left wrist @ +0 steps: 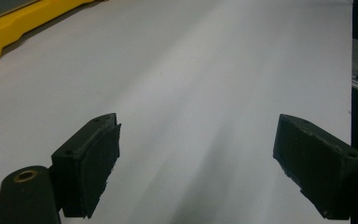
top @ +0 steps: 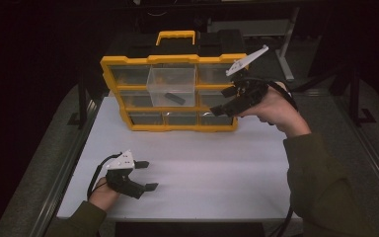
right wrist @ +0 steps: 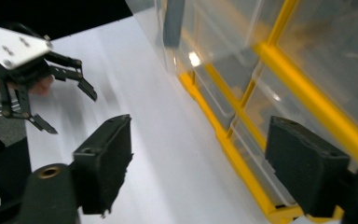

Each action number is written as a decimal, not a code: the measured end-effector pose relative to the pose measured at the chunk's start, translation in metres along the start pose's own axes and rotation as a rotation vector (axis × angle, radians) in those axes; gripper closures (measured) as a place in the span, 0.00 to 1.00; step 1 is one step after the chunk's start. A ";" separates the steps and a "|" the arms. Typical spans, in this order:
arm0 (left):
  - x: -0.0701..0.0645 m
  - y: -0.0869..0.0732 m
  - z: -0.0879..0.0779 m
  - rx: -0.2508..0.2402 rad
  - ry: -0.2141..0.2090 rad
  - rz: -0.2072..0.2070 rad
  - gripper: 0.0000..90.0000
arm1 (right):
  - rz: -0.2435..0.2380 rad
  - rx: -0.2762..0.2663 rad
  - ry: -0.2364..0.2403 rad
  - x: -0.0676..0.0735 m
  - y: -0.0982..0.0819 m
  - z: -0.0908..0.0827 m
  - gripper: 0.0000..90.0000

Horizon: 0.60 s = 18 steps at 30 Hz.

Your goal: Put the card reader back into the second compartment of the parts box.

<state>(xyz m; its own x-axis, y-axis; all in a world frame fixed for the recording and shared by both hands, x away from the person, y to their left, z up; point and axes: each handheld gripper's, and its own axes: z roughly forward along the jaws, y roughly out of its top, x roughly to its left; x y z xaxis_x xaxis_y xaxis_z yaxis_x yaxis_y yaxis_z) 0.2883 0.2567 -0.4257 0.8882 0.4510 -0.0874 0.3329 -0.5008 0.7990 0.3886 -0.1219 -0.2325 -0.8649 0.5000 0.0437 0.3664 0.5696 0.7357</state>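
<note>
A white desk (top: pixel 202 168) carries a yellow drawer cabinet (top: pixel 172 94) standing upright at its far edge, about the middle. One clear drawer (top: pixel 171 86) in the top row sticks out toward the near side, with a small dark piece (top: pixel 174 97) inside. The near half of the desk is bare.

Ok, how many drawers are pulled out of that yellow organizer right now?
1. The clear drawer in the top row's middle slot sticks out of the yellow organizer, a dark part lying inside. The other drawers look flush, though the right hand-held gripper hides some.
</note>
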 end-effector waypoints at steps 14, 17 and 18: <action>0.001 0.000 0.000 0.003 0.002 0.000 0.16 | 0.040 -0.044 -0.028 0.010 -0.056 0.026 0.07; 0.001 0.000 -0.001 0.002 0.003 0.002 0.16 | 0.047 -0.049 -0.036 0.012 -0.067 0.032 0.03; 0.001 0.000 -0.001 0.001 0.003 0.003 0.16 | 0.053 -0.049 -0.036 0.013 -0.071 0.035 0.01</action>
<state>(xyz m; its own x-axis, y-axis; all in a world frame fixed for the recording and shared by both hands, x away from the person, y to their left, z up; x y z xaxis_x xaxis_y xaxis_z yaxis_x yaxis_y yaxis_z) 0.2887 0.2579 -0.4256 0.8882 0.4519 -0.0828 0.3303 -0.5027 0.7989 0.3635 -0.1332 -0.3080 -0.8315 0.5524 0.0594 0.3931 0.5094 0.7655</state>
